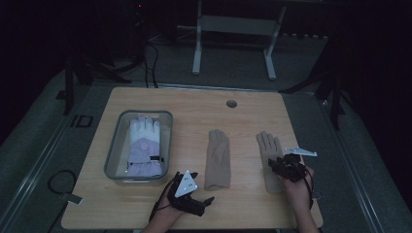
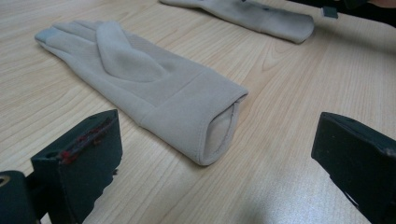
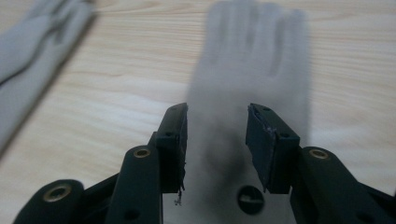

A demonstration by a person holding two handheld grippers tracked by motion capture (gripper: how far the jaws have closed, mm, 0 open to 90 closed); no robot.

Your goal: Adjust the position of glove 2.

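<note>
Right claw over the beige glove, jaws half apart
My right claw point(image 3: 217, 140) grips nothing; twelve o'clock lies the right beige glove point(image 3: 261, 60). Pinching only its top layer could bunch it. Left claw point(image 2: 215, 154) wide.

Table as I see it from above

My light wooden table point(image 1: 194, 104) carries a clear plastic bin point(image 1: 118, 127) at the left and two beige gloves flat on the wood: one glove point(image 1: 216, 158) mid-table, the other glove point(image 1: 268, 148) to its right, well apart.
</note>
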